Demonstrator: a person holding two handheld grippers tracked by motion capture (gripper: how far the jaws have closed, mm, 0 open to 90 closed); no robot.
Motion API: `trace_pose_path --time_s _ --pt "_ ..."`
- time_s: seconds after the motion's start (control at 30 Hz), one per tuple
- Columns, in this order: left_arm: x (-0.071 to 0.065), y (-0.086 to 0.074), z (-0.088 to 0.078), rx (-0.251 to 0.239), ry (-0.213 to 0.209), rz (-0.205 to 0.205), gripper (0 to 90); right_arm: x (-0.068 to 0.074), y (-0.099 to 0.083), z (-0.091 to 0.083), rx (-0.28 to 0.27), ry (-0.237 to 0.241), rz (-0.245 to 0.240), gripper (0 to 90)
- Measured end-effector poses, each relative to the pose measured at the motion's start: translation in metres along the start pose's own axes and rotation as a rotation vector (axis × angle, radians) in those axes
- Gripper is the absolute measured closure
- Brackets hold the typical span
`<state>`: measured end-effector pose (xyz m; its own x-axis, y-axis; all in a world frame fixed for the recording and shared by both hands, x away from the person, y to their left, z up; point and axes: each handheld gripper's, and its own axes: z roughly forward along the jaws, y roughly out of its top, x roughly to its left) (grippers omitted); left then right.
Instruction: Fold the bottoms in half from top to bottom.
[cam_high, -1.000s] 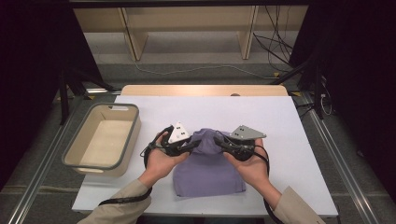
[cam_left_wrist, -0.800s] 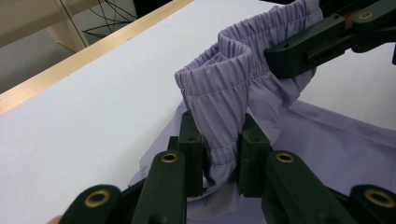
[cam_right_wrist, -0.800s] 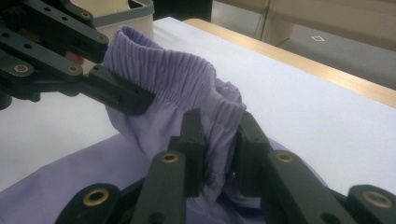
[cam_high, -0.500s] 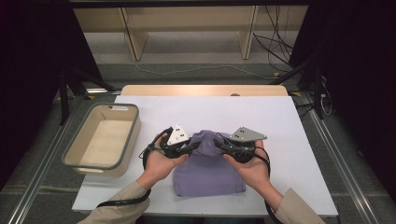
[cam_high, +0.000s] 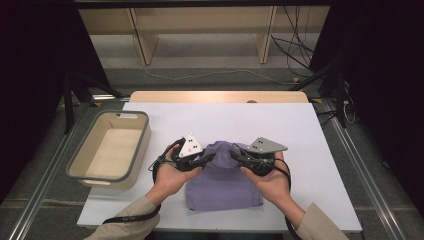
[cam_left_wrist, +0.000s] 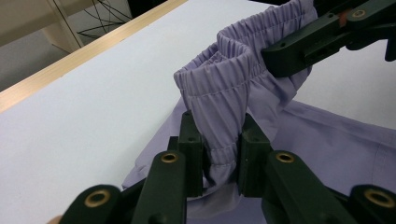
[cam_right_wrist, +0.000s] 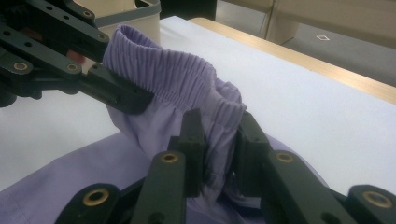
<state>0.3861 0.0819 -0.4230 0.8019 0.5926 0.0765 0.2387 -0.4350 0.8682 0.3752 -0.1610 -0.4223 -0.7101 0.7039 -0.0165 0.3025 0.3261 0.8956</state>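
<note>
The left gripper (cam_high: 209, 159) is clenched on the ribbed elastic waistband (cam_left_wrist: 219, 88) of a pair of lilac shorts (cam_high: 223, 185), its two black jaws pinching a fold of the gathered band between them in the left gripper view. The right gripper (cam_high: 237, 156) grips the same waistband a little farther along, with a bunched fold pressed between its jaws in the right gripper view. The two grippers face each other tip to tip, close together, and the stretch of waistband between them stands up off the table in a loose arch. The rest of the shorts lies flat below the grippers on the white tabletop (cam_high: 300, 130), toward the person's side, roughly at the middle of the table. The person's left hand (cam_high: 172, 172) and right hand (cam_high: 270, 177) cup the grippers from beneath, beige sleeves entering from the near edge. Well to the left of the shorts, at the table's left edge, sits a beige plastic bin with a grey rim (cam_high: 80, 160), apart from the fabric. A light wooden strip (cam_high: 215, 96) runs along the far edge of the table.
</note>
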Motion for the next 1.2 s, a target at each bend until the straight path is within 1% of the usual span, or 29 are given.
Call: trace_pose_path --time_s 0.03,0.13,0.63,1.2 --pt "-0.0002 -0.0002 -0.0001 0.0 0.0 0.0 75.2 -0.0001 -0.0002 -0.0003 0.001 0.002 -0.005 76.5" --pt "-0.0009 -0.0007 -0.0006 0.002 0.0 0.003 75.2 0.0008 -0.0007 -0.0012 0.006 0.008 0.001 76.4" --pt "-0.0052 -0.0018 -0.0035 0.006 -0.005 0.021 75.2 0.0038 -0.0027 -0.0046 0.004 0.015 -0.006 76.4" --pt "-0.0097 -0.0043 -0.0049 0.021 -0.013 0.039 75.1 0.0062 -0.0058 -0.008 0.023 0.03 -0.009 76.3"
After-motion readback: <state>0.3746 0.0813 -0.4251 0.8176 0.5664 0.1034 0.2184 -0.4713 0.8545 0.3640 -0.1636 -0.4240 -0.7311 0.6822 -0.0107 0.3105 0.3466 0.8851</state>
